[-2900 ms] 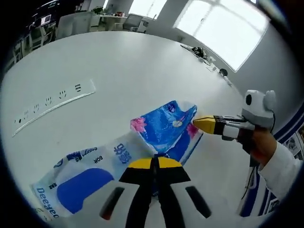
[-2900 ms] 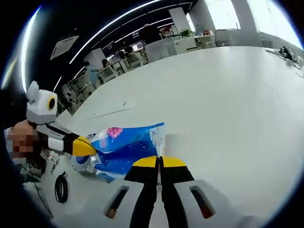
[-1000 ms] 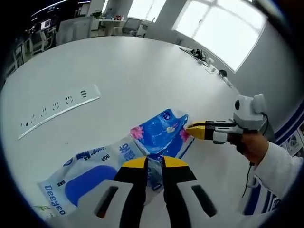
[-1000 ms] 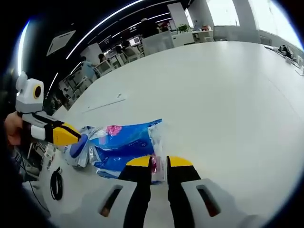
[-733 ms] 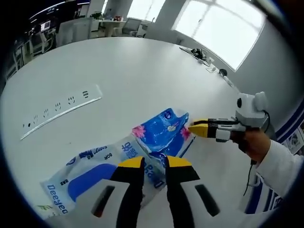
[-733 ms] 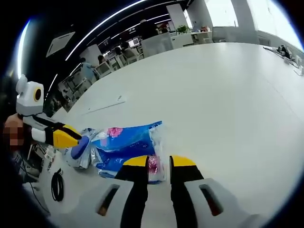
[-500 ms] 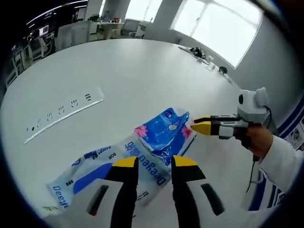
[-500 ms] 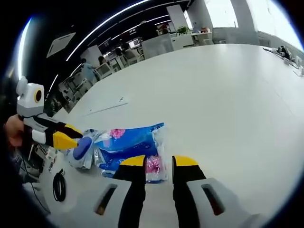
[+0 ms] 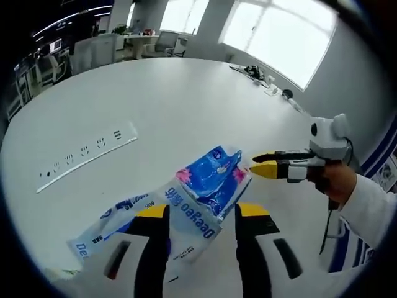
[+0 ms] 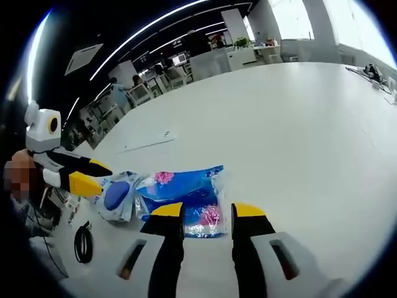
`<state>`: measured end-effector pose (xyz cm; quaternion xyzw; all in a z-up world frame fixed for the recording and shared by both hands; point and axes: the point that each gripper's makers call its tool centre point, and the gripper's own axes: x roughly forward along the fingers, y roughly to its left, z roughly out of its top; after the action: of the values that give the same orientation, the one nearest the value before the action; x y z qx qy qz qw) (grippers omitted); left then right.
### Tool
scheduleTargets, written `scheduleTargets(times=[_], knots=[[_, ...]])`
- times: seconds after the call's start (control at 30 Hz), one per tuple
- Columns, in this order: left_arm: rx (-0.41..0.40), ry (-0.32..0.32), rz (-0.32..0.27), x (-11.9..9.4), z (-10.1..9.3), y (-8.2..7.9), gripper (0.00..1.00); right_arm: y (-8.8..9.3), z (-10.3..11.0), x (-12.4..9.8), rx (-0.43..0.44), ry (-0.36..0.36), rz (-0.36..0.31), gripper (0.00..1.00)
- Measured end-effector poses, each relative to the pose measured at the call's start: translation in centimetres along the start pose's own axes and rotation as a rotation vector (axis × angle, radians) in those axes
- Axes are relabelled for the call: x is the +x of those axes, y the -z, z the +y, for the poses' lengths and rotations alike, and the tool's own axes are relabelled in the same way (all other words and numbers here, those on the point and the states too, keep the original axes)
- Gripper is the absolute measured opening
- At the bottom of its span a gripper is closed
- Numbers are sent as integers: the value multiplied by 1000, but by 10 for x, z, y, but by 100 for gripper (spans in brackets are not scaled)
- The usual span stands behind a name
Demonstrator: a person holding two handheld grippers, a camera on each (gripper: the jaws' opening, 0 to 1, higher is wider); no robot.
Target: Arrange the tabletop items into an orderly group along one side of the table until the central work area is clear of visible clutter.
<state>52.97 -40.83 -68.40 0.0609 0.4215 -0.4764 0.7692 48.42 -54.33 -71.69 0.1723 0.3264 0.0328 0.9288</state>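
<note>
On the white table (image 9: 186, 99), both grippers, left (image 9: 203, 210) and right (image 10: 207, 210), had just opened and released the blue tissue pack (image 9: 211, 180), so placing looked finished.

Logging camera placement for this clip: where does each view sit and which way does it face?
Left gripper view: rides the left tool, looking across the white table toward windows; the blue tissue pack and white tissue pack lie ahead, the right tool and a sleeve at right.
Right gripper view: rides the right tool, facing the dark office side; a hand shows at left.
Shared: both packs and the table.
</note>
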Motion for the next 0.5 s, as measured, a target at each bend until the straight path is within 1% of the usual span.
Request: scheduleTargets(times=[0.23, 0.3, 0.5], knots=[[4, 19, -40, -15, -7, -4, 52, -8, 10, -10, -8, -21, -18, 35], [11, 26, -50, -16, -7, -8, 54, -10, 15, -14, -16, -26, -20, 36], [29, 49, -97, -31, -10, -15, 59, -16, 26, -22, -32, -47, -32, 41]])
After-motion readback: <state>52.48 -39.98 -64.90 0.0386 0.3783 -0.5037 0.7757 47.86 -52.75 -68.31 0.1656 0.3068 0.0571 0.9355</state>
